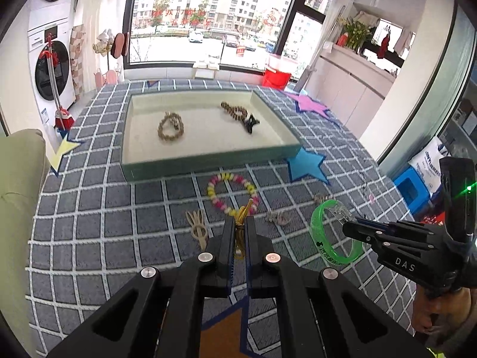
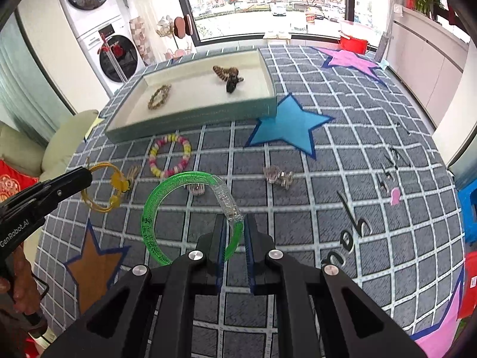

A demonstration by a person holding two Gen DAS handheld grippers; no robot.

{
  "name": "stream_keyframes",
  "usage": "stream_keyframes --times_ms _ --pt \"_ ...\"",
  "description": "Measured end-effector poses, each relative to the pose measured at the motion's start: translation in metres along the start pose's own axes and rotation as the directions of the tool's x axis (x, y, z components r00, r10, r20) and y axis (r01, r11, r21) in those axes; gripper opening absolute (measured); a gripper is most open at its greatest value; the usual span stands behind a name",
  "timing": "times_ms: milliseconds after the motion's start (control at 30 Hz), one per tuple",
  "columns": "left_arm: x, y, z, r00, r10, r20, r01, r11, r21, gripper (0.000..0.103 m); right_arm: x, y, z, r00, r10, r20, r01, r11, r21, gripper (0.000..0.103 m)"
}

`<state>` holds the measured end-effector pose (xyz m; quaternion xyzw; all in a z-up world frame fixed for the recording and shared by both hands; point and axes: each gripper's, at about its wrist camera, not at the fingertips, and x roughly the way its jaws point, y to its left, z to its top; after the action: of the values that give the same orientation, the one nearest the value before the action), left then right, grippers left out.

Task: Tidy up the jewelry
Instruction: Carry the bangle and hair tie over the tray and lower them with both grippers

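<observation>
A green-sided tray (image 1: pixel 208 165) (image 2: pixel 190 119) lies on the checked mat and holds two brown bead bracelets (image 1: pixel 170 126) (image 1: pixel 234 110) and a black clip (image 1: pixel 250 125). My left gripper (image 1: pixel 238 223) is shut on a yellow cord bracelet (image 1: pixel 240 232), which also shows in the right wrist view (image 2: pixel 104 188), lifted above the mat. My right gripper (image 2: pixel 234 223) is shut on a green bangle (image 2: pixel 155 208), which also shows in the left wrist view (image 1: pixel 331 232). A pink-yellow bead bracelet (image 1: pixel 232 191) (image 2: pixel 170 155) lies in front of the tray.
A beige hair clip (image 1: pixel 198 226), clear crystal clips (image 1: pixel 277 217) (image 2: pixel 278 176) and small earrings (image 2: pixel 390 161) lie on the mat. Coloured star patches mark the mat, such as a blue star (image 2: pixel 289 125). A washing machine (image 1: pixel 52 68) and a cushion (image 1: pixel 21 173) stand at the left.
</observation>
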<state>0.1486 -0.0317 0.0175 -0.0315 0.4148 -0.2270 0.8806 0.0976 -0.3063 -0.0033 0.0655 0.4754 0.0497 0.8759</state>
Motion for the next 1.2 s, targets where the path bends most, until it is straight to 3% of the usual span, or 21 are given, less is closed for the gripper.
stream_keyframes --times_ms 400,733,933,1200 --pt "-0.005 0.013 0.043 0.997 0.015 0.070 -0.015 1.000 0.003 0.019 -0.004 0.000 0.058 0.999 0.021 0.045 -0.021 1.000 0.004 0.013" --pt "0.007 0.035 0.089 0.993 0.050 0.104 -0.049 0.999 -0.009 0.019 0.021 0.009 0.121 0.998 0.057 0.037 -0.057 0.998 0.003 0.013" --pt "0.035 0.051 0.115 0.992 0.084 0.097 -0.084 0.996 -0.004 0.019 0.056 0.023 0.152 0.997 0.082 0.004 -0.082 0.997 0.005 0.013" --pt "0.092 0.085 0.137 0.989 0.142 0.033 -0.141 0.989 -0.044 0.019 0.110 0.037 0.185 0.996 0.084 -0.042 -0.084 0.996 0.002 0.013"
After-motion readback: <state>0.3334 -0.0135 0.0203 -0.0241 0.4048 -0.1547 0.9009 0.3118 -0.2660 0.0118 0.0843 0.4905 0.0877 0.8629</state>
